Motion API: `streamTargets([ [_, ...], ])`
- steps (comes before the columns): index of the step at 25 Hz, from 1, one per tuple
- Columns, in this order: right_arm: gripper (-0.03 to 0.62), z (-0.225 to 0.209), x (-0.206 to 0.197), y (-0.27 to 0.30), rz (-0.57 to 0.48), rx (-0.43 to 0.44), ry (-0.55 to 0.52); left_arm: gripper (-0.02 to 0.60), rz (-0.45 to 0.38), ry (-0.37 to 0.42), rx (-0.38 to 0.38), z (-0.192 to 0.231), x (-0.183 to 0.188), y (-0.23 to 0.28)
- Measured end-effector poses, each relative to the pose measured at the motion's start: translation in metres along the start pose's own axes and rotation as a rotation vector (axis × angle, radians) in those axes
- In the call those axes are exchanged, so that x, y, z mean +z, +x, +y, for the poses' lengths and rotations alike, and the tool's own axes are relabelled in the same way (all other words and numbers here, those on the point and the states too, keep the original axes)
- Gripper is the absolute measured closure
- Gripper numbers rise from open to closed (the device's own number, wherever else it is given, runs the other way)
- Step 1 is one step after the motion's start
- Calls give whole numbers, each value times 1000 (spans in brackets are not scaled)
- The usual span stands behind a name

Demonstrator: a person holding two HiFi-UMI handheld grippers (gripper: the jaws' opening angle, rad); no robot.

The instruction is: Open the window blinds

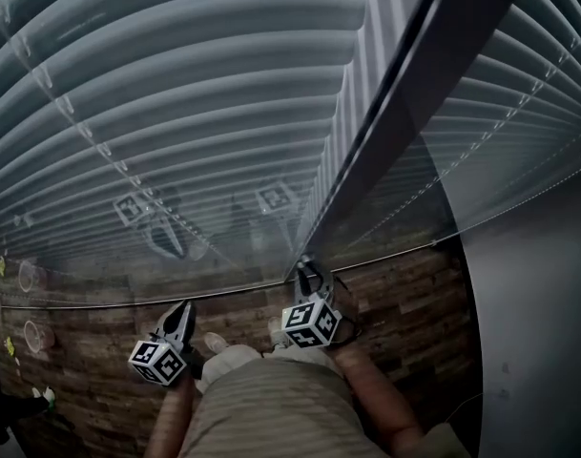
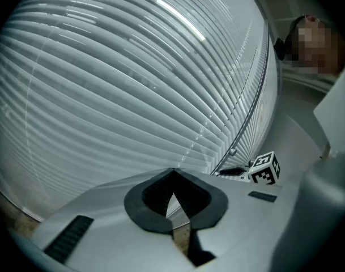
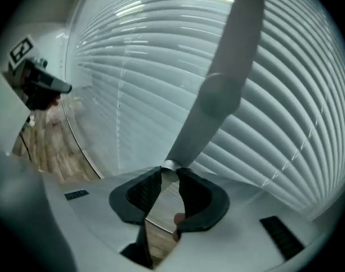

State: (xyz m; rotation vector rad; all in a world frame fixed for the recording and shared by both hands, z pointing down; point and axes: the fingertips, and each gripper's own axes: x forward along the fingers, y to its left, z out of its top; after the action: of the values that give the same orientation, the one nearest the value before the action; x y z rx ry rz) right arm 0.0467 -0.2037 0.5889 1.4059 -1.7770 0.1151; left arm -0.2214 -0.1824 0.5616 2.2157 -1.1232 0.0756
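Closed white slatted blinds (image 1: pixel 176 113) fill the window ahead, also filling the left gripper view (image 2: pixel 104 84) and the right gripper view (image 3: pixel 285 101). A grey tilt wand (image 3: pixel 220 89) hangs down in front of them, shown as a dark diagonal bar (image 1: pixel 366 170) and as a thin rod (image 2: pixel 248 115). My right gripper (image 1: pixel 307 267) is shut on the wand's lower end, whose tip sits between the pads (image 3: pixel 169 169). It also shows from the side (image 2: pixel 235 171). My left gripper (image 1: pixel 183 311) hovers to its left, shut with nothing held (image 2: pixel 172 173), and also shows (image 3: pixel 50 86).
Wood-plank floor (image 1: pixel 404 294) lies below the blinds' bottom rail. A grey wall (image 1: pixel 538 303) rises at the right. The person's knees (image 1: pixel 271 399) are under the grippers. Faint reflections of both marker cubes (image 1: pixel 276 197) show on the slats.
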Motion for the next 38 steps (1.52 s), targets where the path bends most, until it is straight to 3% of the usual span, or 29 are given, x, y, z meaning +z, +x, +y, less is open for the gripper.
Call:
streamTargets([
  [3, 528, 1, -3, -1, 35, -108, -203, 568, 6, 4, 0, 0, 0, -1],
  [5, 529, 0, -3, -1, 17, -104, -197, 569, 11, 5, 0, 1, -1, -3],
  [7, 523, 0, -3, -1, -15, -59, -124, 569, 16, 9, -1, 1, -1, -3],
  [10, 514, 4, -6, -5, -71, 79, 106, 569, 16, 10, -5, -1, 1, -3],
  [16, 440, 2, -14, -4, -199, 412, 867, 569, 16, 9, -1, -2, -1, -5],
  [18, 434, -4, -12, -1, -224, 452, 995, 568, 21, 13, -1, -3, -1, -6],
  [21, 446, -6, -10, 4, -223, 460, 1022, 568, 21, 16, -2, -2, 1, -6],
  [24, 465, -4, -9, 9, -205, 457, 979, 569, 18, 16, -5, 0, 3, -4],
  [30, 470, -2, -6, 7, -129, 263, 616, 568, 18, 25, -14, -6, 3, -2],
  [32, 471, 1, -4, 8, -61, 153, 436, 568, 21, 29, -21, -7, 1, -1],
  [35, 473, 4, 0, 6, 42, -65, 30, 568, 27, 29, -29, -9, 2, 1],
  [36, 474, 4, 0, 4, 57, -108, -59, 569, 27, 27, -32, -11, 3, 1],
  [38, 476, 2, 1, 1, 54, -118, -103, 568, 28, 25, -37, -14, 7, 1],
])
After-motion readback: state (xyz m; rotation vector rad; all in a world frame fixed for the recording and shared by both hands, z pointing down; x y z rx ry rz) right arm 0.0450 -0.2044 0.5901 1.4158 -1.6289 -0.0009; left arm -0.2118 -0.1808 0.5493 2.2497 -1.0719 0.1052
